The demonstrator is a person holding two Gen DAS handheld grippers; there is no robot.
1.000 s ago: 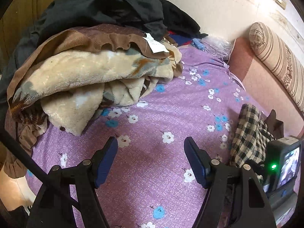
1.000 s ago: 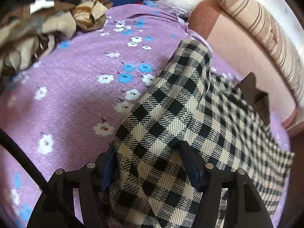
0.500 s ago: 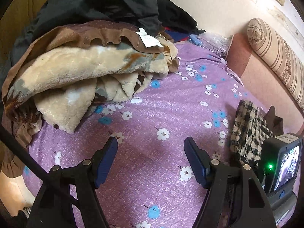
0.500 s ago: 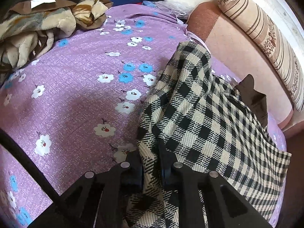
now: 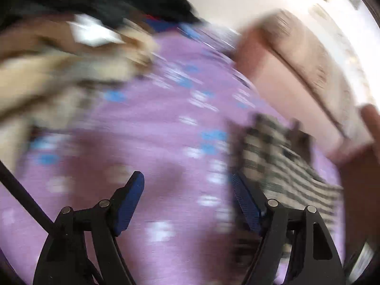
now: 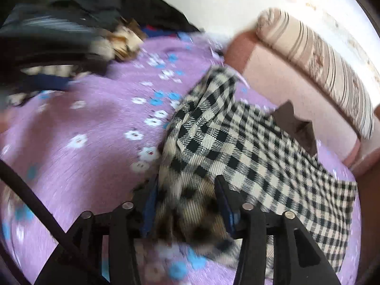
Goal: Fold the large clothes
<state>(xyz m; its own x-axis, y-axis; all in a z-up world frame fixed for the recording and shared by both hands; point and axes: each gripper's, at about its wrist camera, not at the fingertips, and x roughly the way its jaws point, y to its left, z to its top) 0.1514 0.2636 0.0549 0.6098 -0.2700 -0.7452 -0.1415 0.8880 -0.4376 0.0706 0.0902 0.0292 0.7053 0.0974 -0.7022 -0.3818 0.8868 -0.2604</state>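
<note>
Purple sheet (image 5: 152, 147) lies bare left of checked garment (image 6: 249, 147) — pillow (image 6: 320, 66) beyond.

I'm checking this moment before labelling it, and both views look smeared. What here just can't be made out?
- Right wrist view: whether the right tongs, just opening, still press the checked cloth between them; motion blur.
- Left wrist view: pile of clothes smeared; single items unreadable.
- Left wrist view: hand cut off by the right edge.
- Cloth's near end: hidden under the tongs.
</note>
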